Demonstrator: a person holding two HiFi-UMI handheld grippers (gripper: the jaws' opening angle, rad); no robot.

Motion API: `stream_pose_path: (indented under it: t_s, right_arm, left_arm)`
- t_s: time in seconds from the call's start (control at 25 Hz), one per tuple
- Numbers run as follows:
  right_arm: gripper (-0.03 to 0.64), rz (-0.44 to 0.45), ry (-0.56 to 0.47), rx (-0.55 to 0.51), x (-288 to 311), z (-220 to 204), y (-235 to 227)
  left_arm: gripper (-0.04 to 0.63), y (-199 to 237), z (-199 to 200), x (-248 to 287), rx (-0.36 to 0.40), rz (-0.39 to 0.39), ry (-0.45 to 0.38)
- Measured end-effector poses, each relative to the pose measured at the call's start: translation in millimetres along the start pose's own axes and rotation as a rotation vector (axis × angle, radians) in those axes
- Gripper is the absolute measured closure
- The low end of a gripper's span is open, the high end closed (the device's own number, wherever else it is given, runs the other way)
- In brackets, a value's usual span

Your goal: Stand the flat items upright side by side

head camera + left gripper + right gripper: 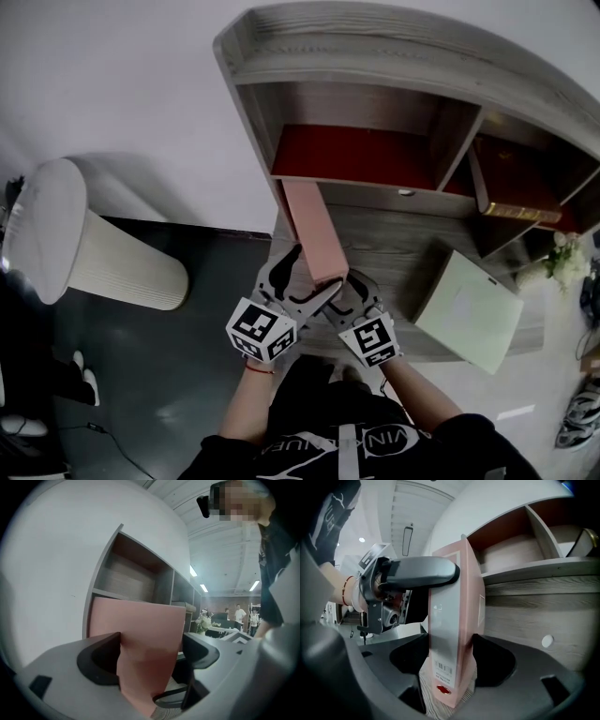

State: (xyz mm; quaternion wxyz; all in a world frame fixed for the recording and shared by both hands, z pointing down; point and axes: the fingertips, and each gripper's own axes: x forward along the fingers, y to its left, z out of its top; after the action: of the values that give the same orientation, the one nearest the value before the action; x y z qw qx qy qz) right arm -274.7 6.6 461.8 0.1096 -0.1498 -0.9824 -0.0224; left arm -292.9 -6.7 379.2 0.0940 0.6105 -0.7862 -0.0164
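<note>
A pink book (309, 230) stands upright on the wooden desk (403, 248) in front of the left shelf compartment, between both grippers. My right gripper (450, 656) is shut on its lower spine end, a pad pressed on each side. My left gripper (150, 644) has the book's flat face (140, 625) between its jaws. The left pad touches the book and a dark gap shows at the right pad. In the head view the left gripper (305, 272) is at the book's left and the right gripper (352, 281) at its near end. A pale green book (469, 314) lies flat on the desk at the right.
The shelf unit has a red item (356, 155) lying in its left compartment and a gold-edged red one (520, 202) in the right compartment. White flowers (562, 258) stand at the far right. A white ribbed cylinder (84, 248) stands on the floor at the left.
</note>
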Motion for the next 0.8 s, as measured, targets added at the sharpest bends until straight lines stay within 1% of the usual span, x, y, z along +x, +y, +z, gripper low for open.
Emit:
stream_pose_path:
  t_s: [0.12, 0.28, 0.48, 0.8]
  right_arm:
    - [0.316, -0.005, -0.008, 0.017, 8, 5, -1]
    - [0.316, -0.017, 0.000, 0.023, 20, 4, -4]
    - [0.316, -0.012, 0.009, 0.027, 34, 4, -3]
    - [0.356, 0.000, 0.001, 0.022, 59, 11, 2]
  left_arm:
    - [0.192, 8, 4, 0, -0.017, -0.006, -0.010]
    - [0.210, 17, 2, 0, -0.020, -0.008, -0.007]
    - [0.210, 29, 0, -2, -0.017, -0.003, 0.006]
    - [0.212, 56, 5, -7, -0.029, 0.026, -0.004]
